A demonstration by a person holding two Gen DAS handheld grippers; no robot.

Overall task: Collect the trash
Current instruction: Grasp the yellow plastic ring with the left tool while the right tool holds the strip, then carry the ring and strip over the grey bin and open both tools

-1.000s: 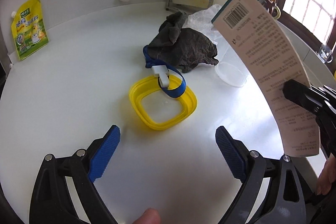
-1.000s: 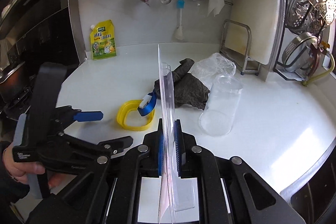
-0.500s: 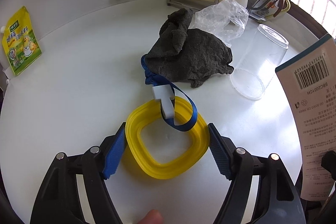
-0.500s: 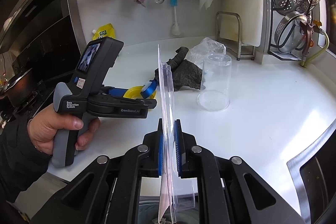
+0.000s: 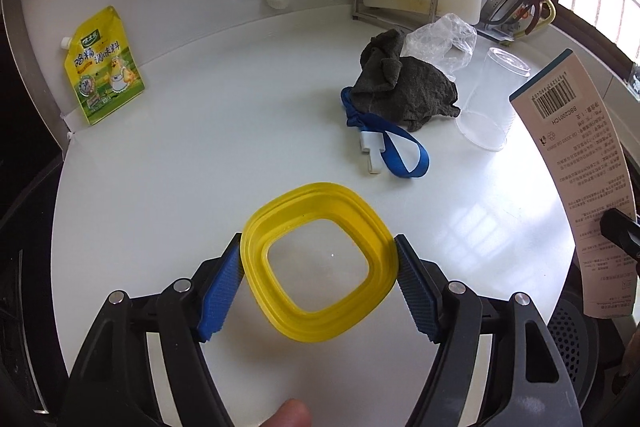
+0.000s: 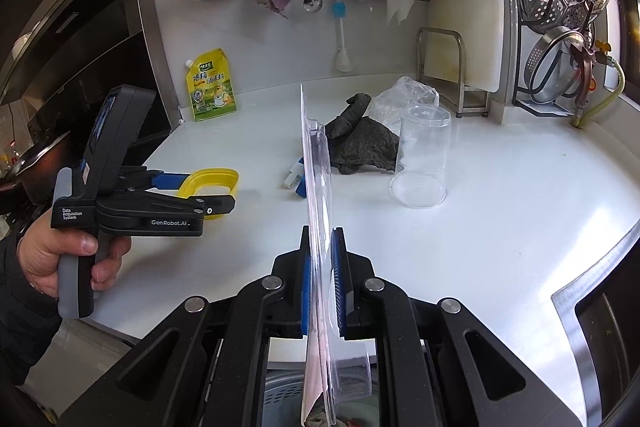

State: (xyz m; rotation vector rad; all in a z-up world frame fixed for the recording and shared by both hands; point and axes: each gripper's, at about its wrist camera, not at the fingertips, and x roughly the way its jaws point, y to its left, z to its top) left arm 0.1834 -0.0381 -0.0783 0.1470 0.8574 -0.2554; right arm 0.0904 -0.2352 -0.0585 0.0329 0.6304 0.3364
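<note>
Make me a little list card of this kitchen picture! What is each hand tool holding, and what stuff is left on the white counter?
left tool: closed on the yellow ring, one pad at each side
right tool: clamped on the blister pack, held on edge
counter: white counter
left on counter: grey cloth, blue strap with a white clip, clear cup upside down, crumpled plastic bag
by the wall: yellow pouch, standing
below right tool: a bin, partly seen
</note>
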